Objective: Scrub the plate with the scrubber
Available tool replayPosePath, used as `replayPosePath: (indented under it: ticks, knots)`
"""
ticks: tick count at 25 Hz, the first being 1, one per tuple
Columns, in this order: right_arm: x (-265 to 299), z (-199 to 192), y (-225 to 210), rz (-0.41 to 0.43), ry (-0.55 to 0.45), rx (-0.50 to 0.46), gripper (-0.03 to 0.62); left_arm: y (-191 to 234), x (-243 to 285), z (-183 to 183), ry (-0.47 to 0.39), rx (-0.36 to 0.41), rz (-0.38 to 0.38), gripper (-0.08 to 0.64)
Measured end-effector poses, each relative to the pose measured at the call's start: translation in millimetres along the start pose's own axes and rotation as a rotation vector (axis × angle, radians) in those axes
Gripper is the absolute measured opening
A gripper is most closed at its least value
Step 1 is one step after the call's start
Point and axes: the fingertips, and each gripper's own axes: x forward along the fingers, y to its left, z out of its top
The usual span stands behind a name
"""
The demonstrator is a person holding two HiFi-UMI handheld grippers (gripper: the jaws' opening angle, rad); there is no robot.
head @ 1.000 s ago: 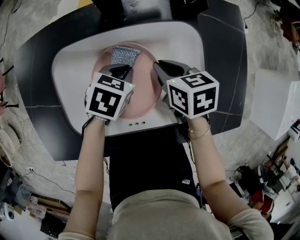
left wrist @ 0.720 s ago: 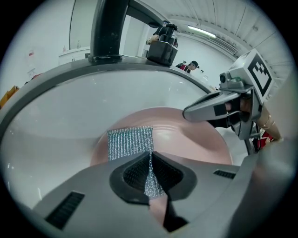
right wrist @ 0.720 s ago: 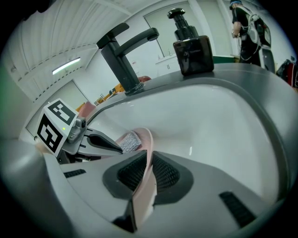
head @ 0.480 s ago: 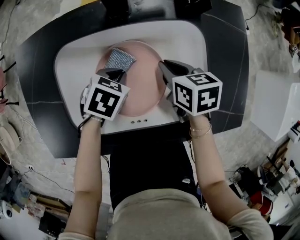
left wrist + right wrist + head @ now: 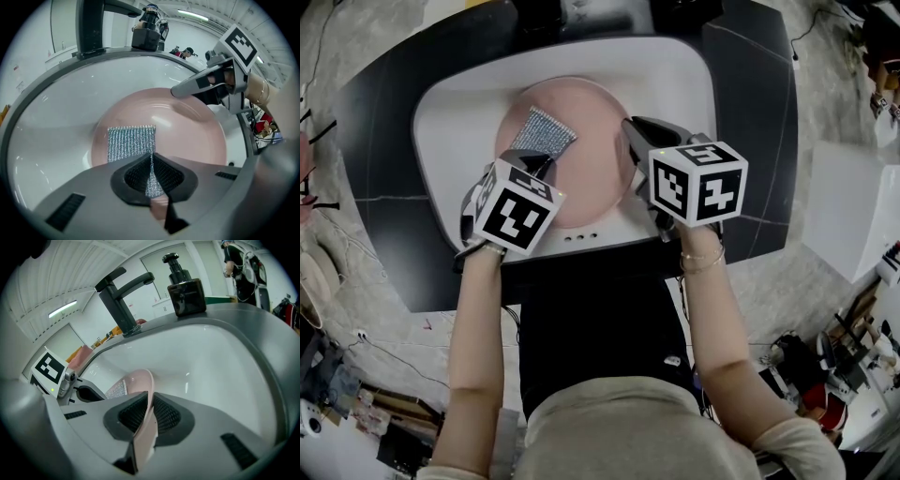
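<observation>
From my head view, the round pale-pink plate [image 5: 586, 178] sits in the white sink [image 5: 675, 84], and the silvery scrubber [image 5: 542, 131] lies flat on its left part. My left gripper view shows my left gripper [image 5: 151, 161] clenched on the scrubber's near edge, its rectangular ribbed mesh glittering against the pink. My right gripper view shows my right gripper [image 5: 149, 404] clamped on the plate's smooth, glossy rim.

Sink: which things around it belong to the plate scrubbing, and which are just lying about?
In use: pink plate, gripped at its rim by the right gripper; silver scrubber, pinched in the left gripper.
Lying about: faucet; soap dispenser.
</observation>
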Motion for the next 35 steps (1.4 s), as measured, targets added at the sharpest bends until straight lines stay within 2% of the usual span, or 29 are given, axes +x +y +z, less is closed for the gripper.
replayPosePath:
  ticks: [10, 13, 16, 21, 30, 35]
  knots:
    - [-6.6, -2.8, 1.6, -0.005, -0.022, 0.019, 0.051, -25.1, -11.0, -14.7, 0.013, 0.009, -0.103, 0.035]
    - [-6.6, -2.6, 2.6, -0.006, -0.026, 0.02, 0.051, -35.7, -12.6, -14.2, 0.018, 0.02, -0.174, 0.035]
    - [-5.4, -3.3, 2.8, -0.008, -0.023, 0.018, 0.052, -45.0, -12.0, -11.9, 0.024, 0.046, -0.233, 0.035]
    - [-5.8, -5.4, 0.4, -0.011, -0.021, 0.018, 0.052, -55.0, -10.0, -8.3, 0.043, 0.098, -0.259, 0.035]
    - [-8.5, -1.0, 1.7, -0.012, -0.025, 0.001, 0.052, -85.8, -12.1, 9.3, -0.005, 0.088, -0.406, 0.036]
    - [-6.9, -0.9, 0.5, -0.014, -0.021, -0.008, 0.052, -90.5, -6.8, 16.3, -0.011, 0.115, -0.376, 0.035]
